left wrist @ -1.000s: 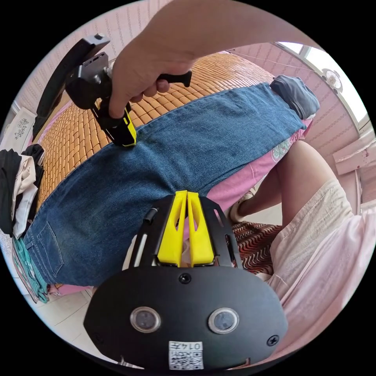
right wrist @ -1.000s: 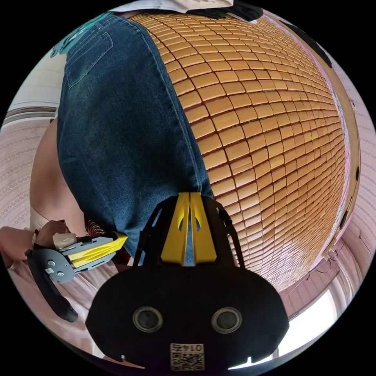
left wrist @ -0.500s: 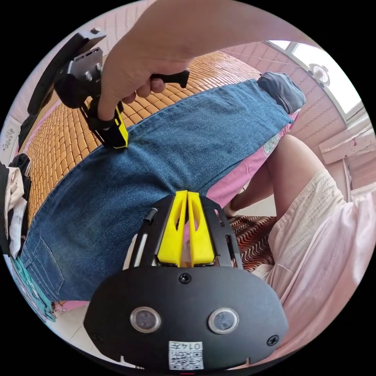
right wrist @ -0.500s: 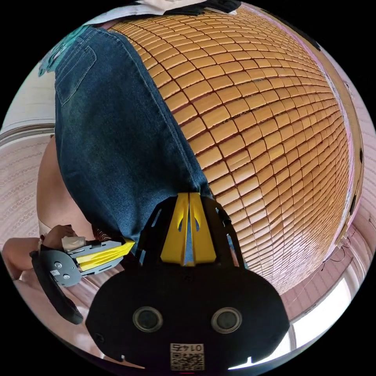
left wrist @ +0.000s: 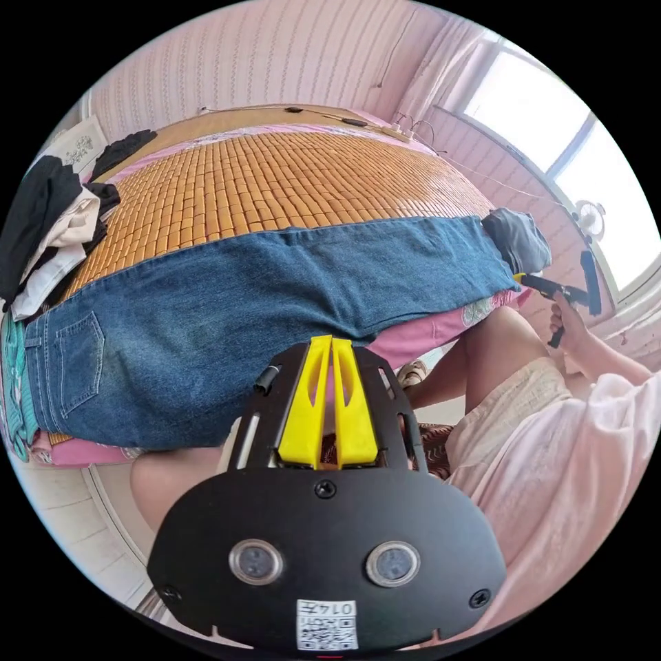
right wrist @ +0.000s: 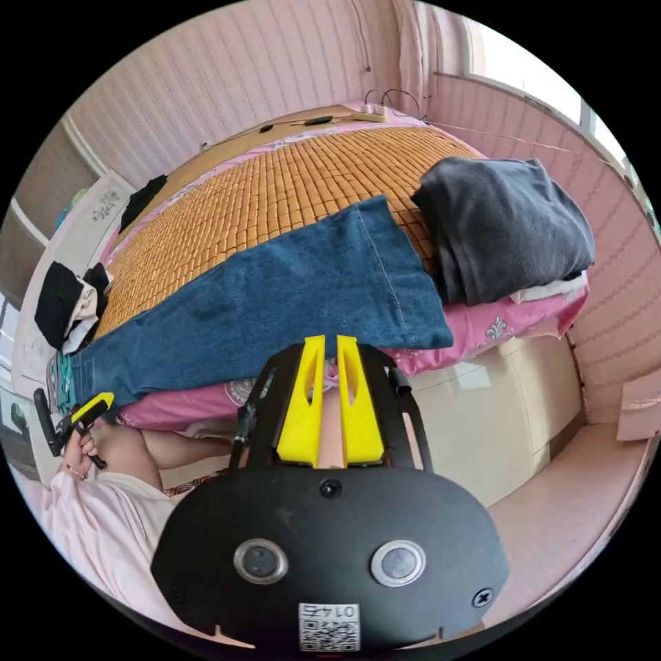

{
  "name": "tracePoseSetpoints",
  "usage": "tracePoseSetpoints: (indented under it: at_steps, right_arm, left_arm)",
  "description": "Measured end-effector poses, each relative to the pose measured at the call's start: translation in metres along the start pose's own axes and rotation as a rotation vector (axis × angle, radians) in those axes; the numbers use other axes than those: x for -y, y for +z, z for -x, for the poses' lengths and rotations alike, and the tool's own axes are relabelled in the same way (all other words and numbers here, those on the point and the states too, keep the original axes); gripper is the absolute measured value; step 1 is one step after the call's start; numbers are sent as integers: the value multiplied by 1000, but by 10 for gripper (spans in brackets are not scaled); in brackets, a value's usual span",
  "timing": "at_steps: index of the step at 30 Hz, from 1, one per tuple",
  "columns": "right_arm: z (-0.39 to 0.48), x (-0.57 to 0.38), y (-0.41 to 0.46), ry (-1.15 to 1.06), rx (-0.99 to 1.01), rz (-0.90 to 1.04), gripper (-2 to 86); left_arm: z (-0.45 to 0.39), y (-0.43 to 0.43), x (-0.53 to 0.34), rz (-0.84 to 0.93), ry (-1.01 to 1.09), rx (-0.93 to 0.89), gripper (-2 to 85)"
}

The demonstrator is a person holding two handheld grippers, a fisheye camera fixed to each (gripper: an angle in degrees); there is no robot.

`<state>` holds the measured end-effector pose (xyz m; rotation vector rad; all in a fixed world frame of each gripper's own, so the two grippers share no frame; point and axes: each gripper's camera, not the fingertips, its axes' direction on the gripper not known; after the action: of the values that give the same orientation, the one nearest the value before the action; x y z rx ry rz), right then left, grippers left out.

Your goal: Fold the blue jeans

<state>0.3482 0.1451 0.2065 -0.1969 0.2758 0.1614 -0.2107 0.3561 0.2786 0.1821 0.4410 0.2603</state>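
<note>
Along the near edge of the bed (left wrist: 275, 172), on its bamboo mat, the blue jeans (left wrist: 227, 310) lie flat, already doubled leg on leg into one long band; their long axis runs along that edge, waistband and back pocket toward the left tongs (left wrist: 325, 399), hems toward the right tongs (right wrist: 329, 403), which hang just off the bed near the cuff end; each hand is thus nearer its own end. Left tongs are nearly closed on nothing; right tongs are parted a little, also empty; neither touches the denim. Cloth looks smooth, mid-blue, faded down the middle; a folded dark garment (right wrist: 502, 220) sits just beside the hems. Likely next: bring one end over the other.
</note>
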Motion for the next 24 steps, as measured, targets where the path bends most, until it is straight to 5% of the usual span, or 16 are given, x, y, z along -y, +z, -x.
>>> tracePoseSetpoints:
  at_steps: [5, 11, 19, 24]
  right_arm:
    - [-130, -30, 11, 321, 63, -81, 147]
    - [-193, -41, 45, 433, 292, -68, 141]
    - [-231, -58, 52, 405, 305, -33, 77]
    - [-231, -53, 12, 252, 481, -183, 33]
  left_arm:
    - [40, -6, 5, 22, -125, 0, -7]
    - [73, -4, -1, 66, -220, -4, -7]
    - [96, 10, -1, 121, -264, 21, -6]
    - [116, 16, -1, 163, -299, 73, -8]
